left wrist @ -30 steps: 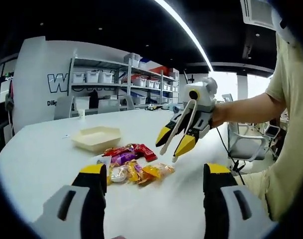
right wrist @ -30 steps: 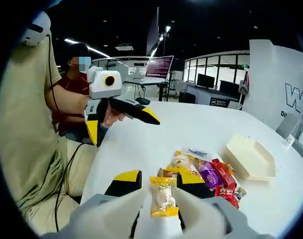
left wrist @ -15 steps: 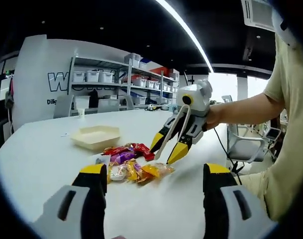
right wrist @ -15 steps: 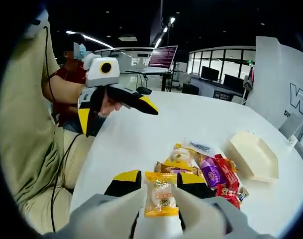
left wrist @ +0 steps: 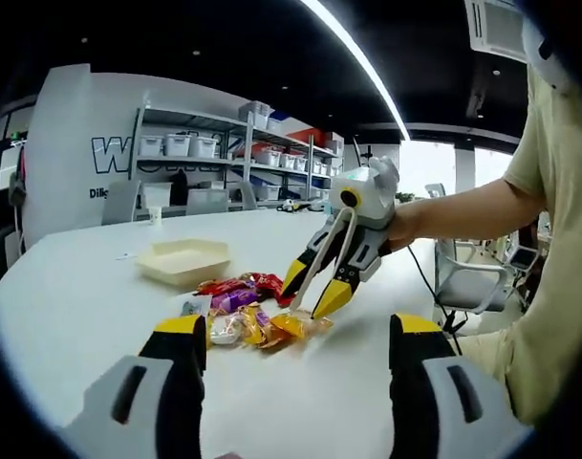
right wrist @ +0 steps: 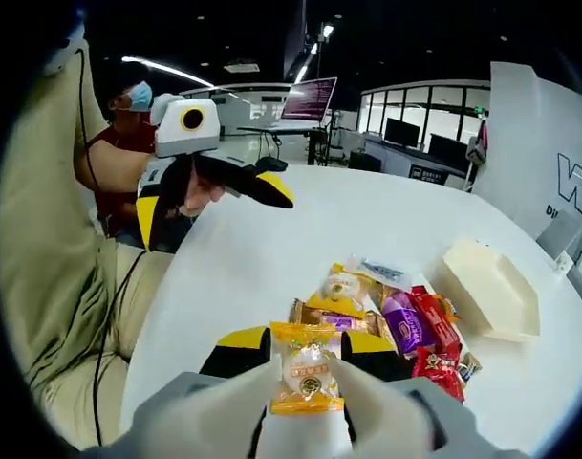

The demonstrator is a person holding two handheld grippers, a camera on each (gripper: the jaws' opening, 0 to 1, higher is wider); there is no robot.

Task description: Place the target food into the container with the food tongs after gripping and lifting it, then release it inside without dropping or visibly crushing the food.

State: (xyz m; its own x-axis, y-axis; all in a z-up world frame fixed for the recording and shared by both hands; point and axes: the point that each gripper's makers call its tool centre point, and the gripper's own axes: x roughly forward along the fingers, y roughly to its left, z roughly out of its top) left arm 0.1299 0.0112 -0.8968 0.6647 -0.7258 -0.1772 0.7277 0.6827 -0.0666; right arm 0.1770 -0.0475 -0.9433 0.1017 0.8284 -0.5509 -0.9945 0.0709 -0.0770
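The target food, a small orange-wrapped pastry packet [right wrist: 307, 378], sits at the bottom centre of the right gripper view, pinched between the two pale arms of the food tongs [right wrist: 271, 421], which the right gripper [right wrist: 305, 352] squeezes together with its jaws closed around them. The packet looks light, its film wrapper slick and crinkly and the cake inside probably soft, so a gentle pinch across the sealed middle seems safer than a hard squeeze. Just beyond it, toward the centre right, lies the heap of wrapped snacks [right wrist: 391, 320] on the white table [right wrist: 271, 258], and further right sits the cream container [right wrist: 489, 292], empty and well apart from the packet. In the left gripper view the left gripper [left wrist: 295, 335] rises from the bottom edge with its jaws spread wide and nothing between them, while the snacks lie at centre and the container at centre left.
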